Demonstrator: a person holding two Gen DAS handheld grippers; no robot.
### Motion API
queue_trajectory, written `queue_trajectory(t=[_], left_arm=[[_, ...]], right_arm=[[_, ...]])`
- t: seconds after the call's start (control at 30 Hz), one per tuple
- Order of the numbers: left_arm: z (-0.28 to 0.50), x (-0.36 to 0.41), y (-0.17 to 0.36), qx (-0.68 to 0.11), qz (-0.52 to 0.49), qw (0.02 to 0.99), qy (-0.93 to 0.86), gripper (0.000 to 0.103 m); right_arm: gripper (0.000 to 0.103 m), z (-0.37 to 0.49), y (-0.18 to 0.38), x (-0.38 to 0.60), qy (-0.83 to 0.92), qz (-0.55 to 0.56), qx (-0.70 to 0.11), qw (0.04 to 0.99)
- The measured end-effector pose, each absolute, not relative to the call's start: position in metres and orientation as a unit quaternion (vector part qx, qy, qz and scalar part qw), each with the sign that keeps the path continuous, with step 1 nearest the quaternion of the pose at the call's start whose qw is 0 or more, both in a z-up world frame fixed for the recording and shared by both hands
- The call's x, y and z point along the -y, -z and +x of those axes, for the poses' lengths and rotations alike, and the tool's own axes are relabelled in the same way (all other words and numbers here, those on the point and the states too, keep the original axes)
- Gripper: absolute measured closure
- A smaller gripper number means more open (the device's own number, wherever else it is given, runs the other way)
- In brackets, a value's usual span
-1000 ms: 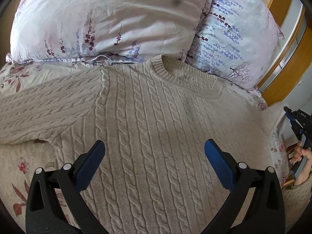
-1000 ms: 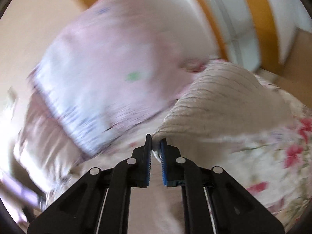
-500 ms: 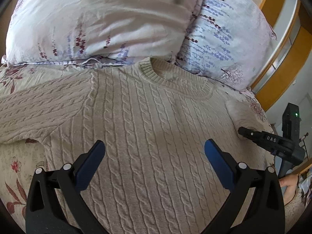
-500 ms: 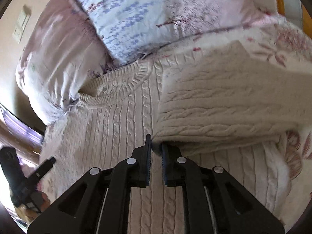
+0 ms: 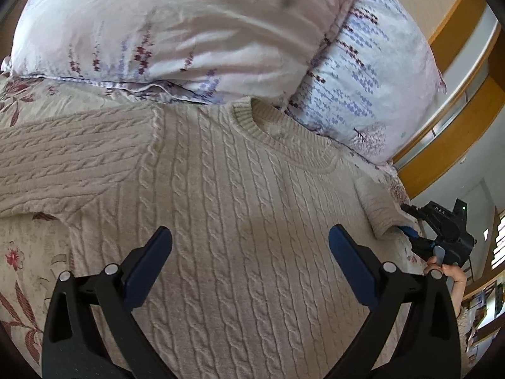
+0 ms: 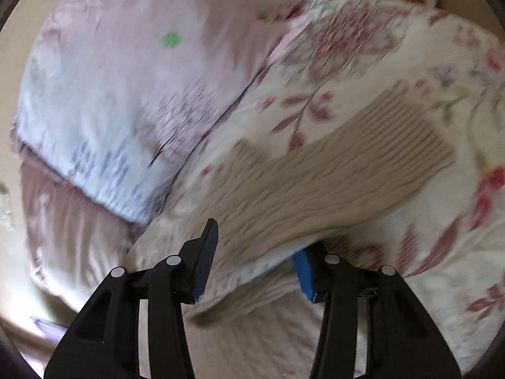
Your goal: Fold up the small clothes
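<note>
A cream cable-knit sweater [image 5: 240,195] lies flat on the bed, collar toward the pillows, with one sleeve [image 5: 63,158] stretched out to the left. My left gripper [image 5: 249,237] hovers open over the sweater's chest, with only the knit below its fingers. At the sweater's right edge my right gripper [image 5: 407,219] sits at the end of the other sleeve [image 5: 378,211]. In the blurred right wrist view this sleeve [image 6: 331,177] runs away over the floral sheet. The right gripper [image 6: 257,246] has its jaws opening, the sleeve's edge lies loose between them, and the pads do not press on it.
Two floral pillows [image 5: 164,25] [image 5: 372,72] lean at the head of the bed, right behind the collar. The flowered bedsheet [image 5: 28,252] shows on both sides of the sweater. A wooden frame [image 5: 457,120] stands beyond the bed's right edge. A person's hand [image 5: 454,276] holds the right gripper.
The right gripper was shut on the sleeve, first lifted, then over the sweater's right side. It has now dropped, rolled and parted its jaws. The left gripper has hardly moved.
</note>
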State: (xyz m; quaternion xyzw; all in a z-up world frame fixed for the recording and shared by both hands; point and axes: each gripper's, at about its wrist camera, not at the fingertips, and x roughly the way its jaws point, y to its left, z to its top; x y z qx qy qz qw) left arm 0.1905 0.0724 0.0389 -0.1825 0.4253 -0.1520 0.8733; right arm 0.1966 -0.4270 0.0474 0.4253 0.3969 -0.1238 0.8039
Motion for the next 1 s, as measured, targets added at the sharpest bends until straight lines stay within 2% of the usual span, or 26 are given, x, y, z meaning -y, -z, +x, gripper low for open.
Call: queue_trajectory(t=[0.03,0.13,0.23,0.37,0.4,0.5,0.53,0.57,0.67,0.8,0.83,0.9,1.0], left_arm=[[0.191,-0.077,-0.039,-0.424,-0.19,0.873,0.151,0.006],[0.194,-0.087,-0.038,-0.426,-0.209,0.867,0.151,0.012],[0.197,-0.095,-0.036,-0.426,-0.238,0.858,0.157,0.016],[0.201,-0.1,-0.03,-0.431,-0.283,0.839,0.172,0.019],[0.202,-0.1,-0.028,-0.433,-0.29,0.836,0.173,0.019],[0.208,-0.097,-0.021,-0.446,-0.324,0.814,0.181,0.021],[0.21,-0.096,-0.019,-0.449,-0.33,0.81,0.183,0.022],[0.212,-0.094,-0.016,-0.453,-0.336,0.805,0.184,0.024],[0.216,-0.09,-0.01,-0.467,-0.351,0.792,0.179,0.025],[0.224,-0.088,-0.005,-0.473,-0.368,0.78,0.181,0.026],[0.226,-0.088,-0.004,-0.472,-0.372,0.779,0.181,0.026],[0.23,-0.088,-0.003,-0.472,-0.371,0.779,0.178,0.026],[0.233,-0.087,-0.004,-0.476,-0.371,0.778,0.177,0.026]], right_arm=[[0.068,0.197,-0.055,0.426,0.148,0.397,-0.39,0.817],[0.086,0.202,-0.083,0.408,0.176,0.301,-0.364,0.864],[0.091,0.208,-0.111,0.374,0.13,0.235,-0.336,0.903],[0.09,0.224,-0.135,0.266,-0.042,0.116,-0.332,0.935],[0.09,0.226,-0.132,0.236,-0.095,0.087,-0.349,0.928],[0.068,0.231,-0.106,0.173,-0.184,0.03,-0.418,0.889],[0.066,0.23,-0.097,0.163,-0.198,0.028,-0.433,0.879],[0.064,0.228,-0.089,0.161,-0.207,0.039,-0.448,0.869],[0.049,0.226,-0.078,0.19,-0.201,0.117,-0.472,0.85],[0.048,0.205,-0.077,0.264,-0.144,0.249,-0.463,0.839],[0.048,0.198,-0.082,0.271,-0.14,0.254,-0.441,0.849],[0.048,0.186,-0.104,0.265,-0.138,0.188,-0.392,0.89],[0.048,0.207,-0.105,0.259,-0.154,0.202,-0.412,0.875]])
